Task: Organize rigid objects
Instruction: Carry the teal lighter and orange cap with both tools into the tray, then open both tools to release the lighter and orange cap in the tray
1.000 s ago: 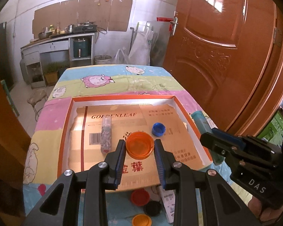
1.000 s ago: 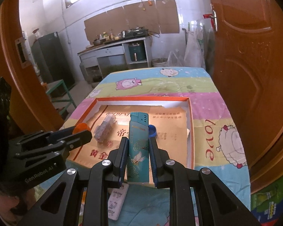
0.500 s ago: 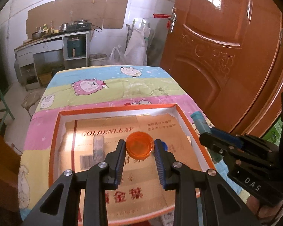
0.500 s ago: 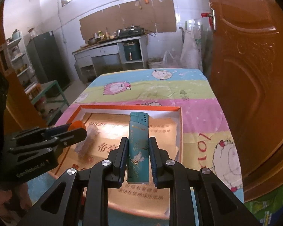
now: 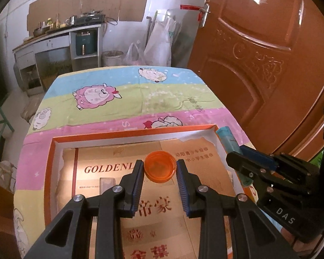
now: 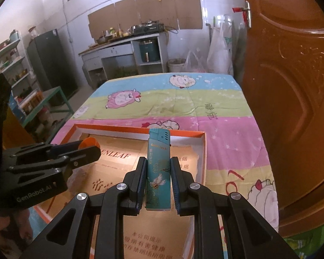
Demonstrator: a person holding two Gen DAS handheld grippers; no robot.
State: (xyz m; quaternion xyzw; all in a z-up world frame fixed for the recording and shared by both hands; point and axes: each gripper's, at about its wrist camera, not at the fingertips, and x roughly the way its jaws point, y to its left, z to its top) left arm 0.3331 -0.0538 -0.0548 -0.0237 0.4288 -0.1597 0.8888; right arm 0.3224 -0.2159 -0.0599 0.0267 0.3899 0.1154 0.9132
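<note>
The left gripper [image 5: 159, 170] holds one orange cap [image 5: 160, 167] between the tips of its two blue-padded fingers, jaws partway closed on its rim, open side up; the right gripper [image 6: 157, 173] is clamped narrow on one teal lighter [image 6: 158, 170], which stands upright between the pads with its head well past the fingertips (a bird is printed on its body). Both held things hang above one shallow orange-rimmed box [image 5: 127, 134] lined with printed cardboard; a small clear item [image 5: 107, 183] lies on that lining, half hidden behind the left fingers. Each gripper points forward and steeply down over the box, side by side, the right one beside the box's right wall; the box sits on a sheep-patterned cloth [image 5: 127, 99] covering the table.
</note>
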